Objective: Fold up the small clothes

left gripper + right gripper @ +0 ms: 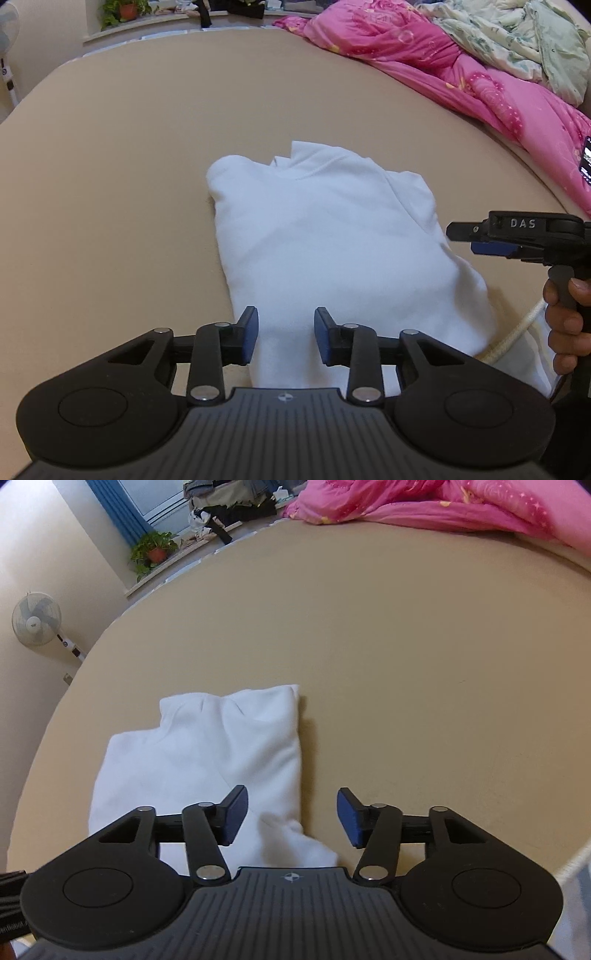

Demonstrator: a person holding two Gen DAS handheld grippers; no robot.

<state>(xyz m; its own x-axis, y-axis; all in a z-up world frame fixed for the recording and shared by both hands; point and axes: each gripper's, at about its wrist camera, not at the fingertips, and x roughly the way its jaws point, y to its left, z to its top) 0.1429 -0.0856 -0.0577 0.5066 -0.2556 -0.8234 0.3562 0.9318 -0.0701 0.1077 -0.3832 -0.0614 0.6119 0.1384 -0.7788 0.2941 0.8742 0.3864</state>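
left gripper [285, 336] over near end of white garment [325, 240], fingers apart, cloth under gap, not pinched. right gripper [291, 818] at garment's near right corner, fingers apart, nothing clamped. garment lies folded, flat on beige bed [406, 646]. pink quilt [498, 85] bunched at far edge. potted plant [157, 550] on far sill.

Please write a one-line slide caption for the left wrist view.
Open left gripper over folded white garment on beige bed; right gripper alongside.
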